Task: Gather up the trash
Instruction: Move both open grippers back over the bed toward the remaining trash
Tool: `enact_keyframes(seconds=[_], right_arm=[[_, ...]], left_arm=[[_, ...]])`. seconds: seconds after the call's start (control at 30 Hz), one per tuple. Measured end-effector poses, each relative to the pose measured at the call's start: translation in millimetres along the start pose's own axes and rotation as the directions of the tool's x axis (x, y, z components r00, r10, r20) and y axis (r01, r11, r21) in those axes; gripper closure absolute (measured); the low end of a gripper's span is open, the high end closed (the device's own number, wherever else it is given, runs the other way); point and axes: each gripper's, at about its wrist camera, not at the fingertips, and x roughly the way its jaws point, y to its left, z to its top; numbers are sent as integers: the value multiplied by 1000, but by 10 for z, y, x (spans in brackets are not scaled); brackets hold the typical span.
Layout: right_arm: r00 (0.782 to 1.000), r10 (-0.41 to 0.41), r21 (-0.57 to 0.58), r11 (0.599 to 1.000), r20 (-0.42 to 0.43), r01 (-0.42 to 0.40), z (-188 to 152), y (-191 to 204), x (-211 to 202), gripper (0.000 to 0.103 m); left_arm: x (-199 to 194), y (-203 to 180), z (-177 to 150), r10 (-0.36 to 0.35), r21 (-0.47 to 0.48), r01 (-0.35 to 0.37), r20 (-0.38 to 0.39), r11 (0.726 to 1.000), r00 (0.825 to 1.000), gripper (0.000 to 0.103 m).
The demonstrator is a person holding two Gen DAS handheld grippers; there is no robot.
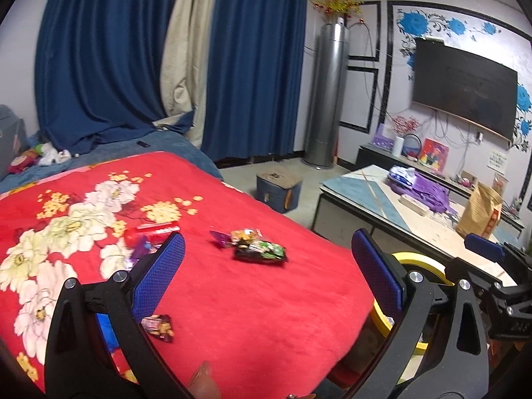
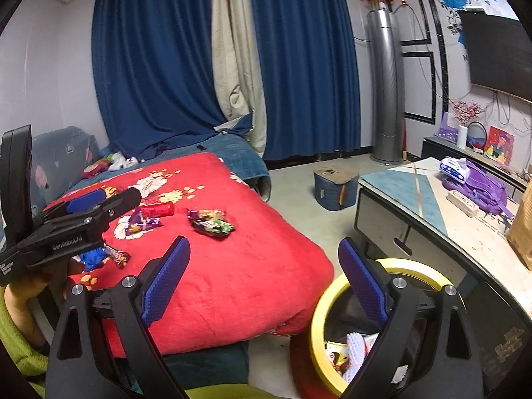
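Wrappers [image 1: 259, 247] lie scattered mid-blanket [image 1: 249, 299], toward its right edge; the yellow-rimmed bin [image 2: 335, 299] stands below its corner. Left gripper [image 1: 266, 272] and right gripper [image 2: 266, 282] both gape, empty. Thin foil could slip from the pads on soft plush.

Two claws [image 1: 266, 266] [image 2: 262, 276], one bin [image 2: 392, 264], one red can [image 2: 158, 210].

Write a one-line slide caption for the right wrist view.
Open right tool hovers between a red floral blanket strewn with snack wrappers and a yellow-rimmed trash bin.
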Motion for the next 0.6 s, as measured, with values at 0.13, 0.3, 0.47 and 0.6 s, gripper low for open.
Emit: enact_keyframes(seconds=[0.13,0.3,0.47,0.6], right_arm=[[999,33,-15,999,-15,-33,15,116,71,14],[996,75,-43,996,-39,-77,27,319,191,13],[993,106,-72,991,-53,-110,80,514,339,13],[991,120,-104,987,-62,-126,115,632,475,13]], left_arm=[[-48,125,17,31,-12,-31,11,999,999,11],[-110,358,41,80,-44,-79,18,996,997,11],[-185,598,44,129,-77,-126,25,989,991,11],[-227,766,24,161,-102,-159,16,982,987,11]])
